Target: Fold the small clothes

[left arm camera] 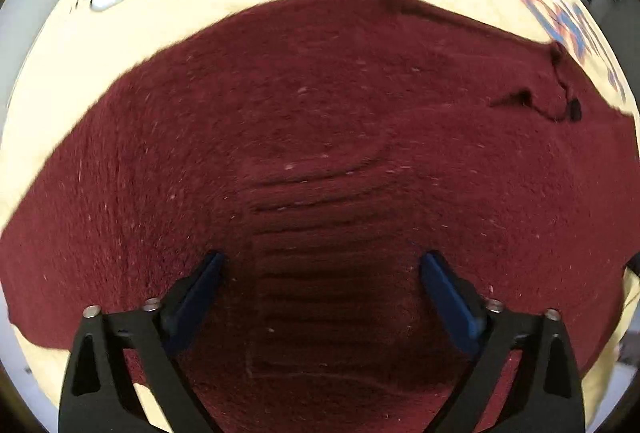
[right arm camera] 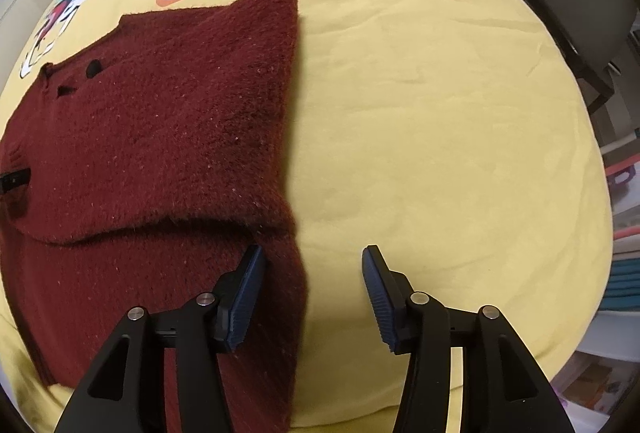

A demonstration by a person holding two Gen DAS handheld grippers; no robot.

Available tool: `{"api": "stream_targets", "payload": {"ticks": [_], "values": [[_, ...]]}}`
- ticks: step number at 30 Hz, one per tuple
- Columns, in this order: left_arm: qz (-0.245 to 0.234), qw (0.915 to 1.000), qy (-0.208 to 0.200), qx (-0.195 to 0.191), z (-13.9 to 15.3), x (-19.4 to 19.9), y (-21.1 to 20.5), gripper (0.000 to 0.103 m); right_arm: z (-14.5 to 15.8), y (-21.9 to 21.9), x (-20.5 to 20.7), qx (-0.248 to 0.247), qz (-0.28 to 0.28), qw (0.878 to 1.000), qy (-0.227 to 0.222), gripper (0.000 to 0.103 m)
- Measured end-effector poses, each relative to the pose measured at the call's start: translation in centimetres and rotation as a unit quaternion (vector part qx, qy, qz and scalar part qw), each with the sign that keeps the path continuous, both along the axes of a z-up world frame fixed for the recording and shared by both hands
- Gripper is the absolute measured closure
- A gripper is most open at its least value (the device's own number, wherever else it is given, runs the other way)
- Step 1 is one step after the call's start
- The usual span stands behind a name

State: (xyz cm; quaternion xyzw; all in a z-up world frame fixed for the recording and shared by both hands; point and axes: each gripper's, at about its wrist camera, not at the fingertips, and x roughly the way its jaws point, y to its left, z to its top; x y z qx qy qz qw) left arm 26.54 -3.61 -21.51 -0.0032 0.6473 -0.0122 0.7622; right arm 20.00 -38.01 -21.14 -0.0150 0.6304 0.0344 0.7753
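A small dark red knitted sweater (right arm camera: pixel 160 137) lies on a yellow bedcover printed with blue and orange lettering and a cartoon dinosaur (right arm camera: pixel 420 121). It is already partly folded: 1 upper layer lies over a lower one, its fuzzy edge running across the near part of the garment, and the right side forms a straight folded edge. A small black button (right arm camera: pixel 93 69) sits near the far left, probably by the neckline.

The left gripper (left arm camera: pixel 322 261) points straight down over ribbed knit, its 2 blue-padded jaws wide apart with nothing pinched between them. The right gripper (right arm camera: pixel 312 253) hovers at the near right corner of the sweater, jaws also apart; 1 jaw is over the cloth, the other over bare cover, and neither presses the fabric.

Right of the sweater the cover lies bare and flat, leaving ample room. Furniture and stacked bins crowd the far right border.
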Motion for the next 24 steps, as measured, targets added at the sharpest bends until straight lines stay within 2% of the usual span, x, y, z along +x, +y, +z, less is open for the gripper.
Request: {"api": "stream_targets", "payload": {"ticks": [1, 2, 4, 5, 6, 7, 9, 12, 15, 19, 24], "values": [[-0.004, 1.0, -0.002, -0.007, 0.1, 0.0, -0.4, 0.036, 0.1, -0.1, 0.0, -0.001, 0.0, 1.0, 0.0, 0.047], [-0.006, 0.9999, -0.003, -0.009, 0.3, -0.2, -0.6, 0.041, 0.3, -0.1, 0.0, -0.002, -0.002, 1.0, 0.001, 0.047], [-0.018, 0.9997, -0.009, -0.012, 0.5, -0.2, -1.5, 0.068, 0.8, -0.3, 0.4, 0.0, -0.006, 1.0, 0.001, 0.046], [-0.022, 0.9996, -0.013, -0.012, 0.7, -0.2, -1.8, 0.075, 1.0, -0.5, 0.4, 0.001, -0.008, 1.0, 0.001, 0.046], [-0.024, 0.9994, -0.02, -0.014, 0.9, -0.4, -2.0, 0.087, 1.4, -0.6, 0.5, 0.005, -0.011, 1.0, -0.001, 0.046], [-0.025, 0.9992, -0.024, -0.02, 1.1, -0.4, -2.3, 0.09, 1.6, -1.3, 0.1, 0.01, -0.013, 1.0, -0.005, 0.044], [-0.028, 0.999, -0.029, -0.018, 1.5, -0.7, -2.4, 0.092, 2.6, -1.5, 0.7, 0.025, -0.018, 0.999, -0.014, 0.041], [-0.031, 0.998, -0.051, -0.021, 3.8, -2.8, -0.8, 0.093, 3.7, -1.6, 2.3, 0.069, -0.031, 0.997, -0.022, 0.039], [-0.022, 0.9963, -0.079, -0.026, 6.8, -5.8, 1.4, 0.093, 3.6, -1.1, 5.1, 0.073, -0.033, 0.996, -0.027, 0.036], [-0.013, 0.9943, -0.106, 0.002, 8.3, -7.0, 2.6, 0.093, 1.6, 1.0, 7.3, 0.089, -0.024, 0.996, -0.012, 0.036], [0.004, 0.9964, -0.085, -0.005, 7.3, -7.5, 4.0, 0.093, -1.7, 3.2, 9.0, 0.094, -0.012, 0.995, 0.012, 0.037]]}}
